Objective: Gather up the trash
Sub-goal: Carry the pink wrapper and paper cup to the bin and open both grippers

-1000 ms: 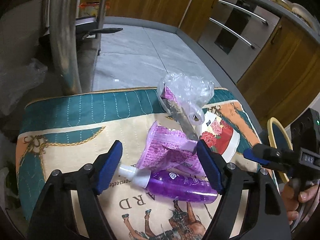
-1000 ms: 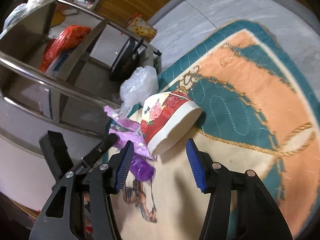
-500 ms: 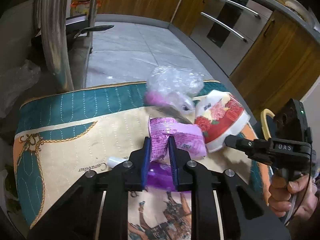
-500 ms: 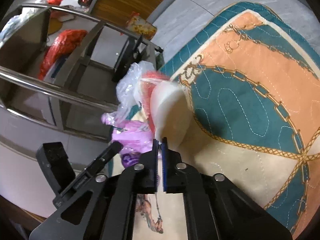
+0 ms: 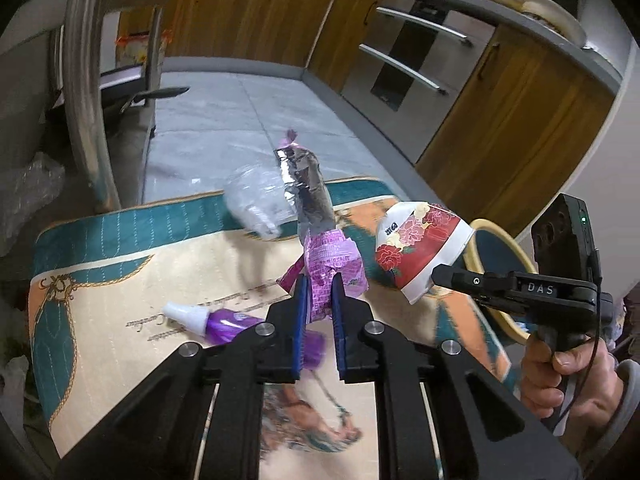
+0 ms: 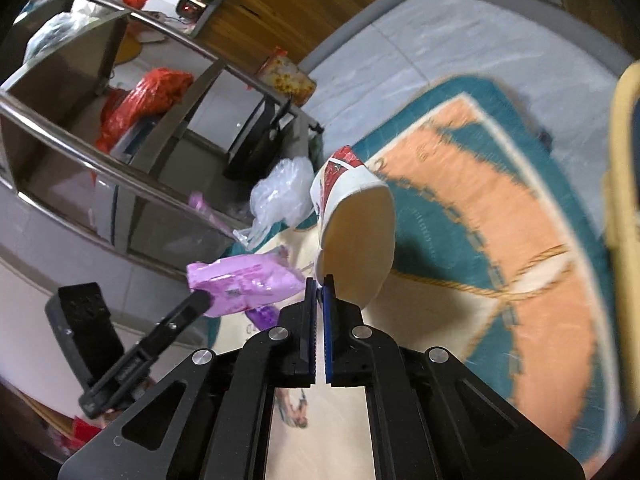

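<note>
L gripper jaws are pinching the light, crinkly purple wrapper above the rug; R gripper jaws are clamping the thin, crushable paper cup by its rim.

Take the rug as the landmark. The spray bottle lies on it near its middle. Above the bottle, off the rug, the wrapper sits pinched in the left gripper. Right of the wrapper, also lifted off the rug, the paper bowl hangs by its rim from the right gripper. The plastic bag is at the rug's far edge, behind the wrapper. Beyond that edge stands a metal rack.
</note>
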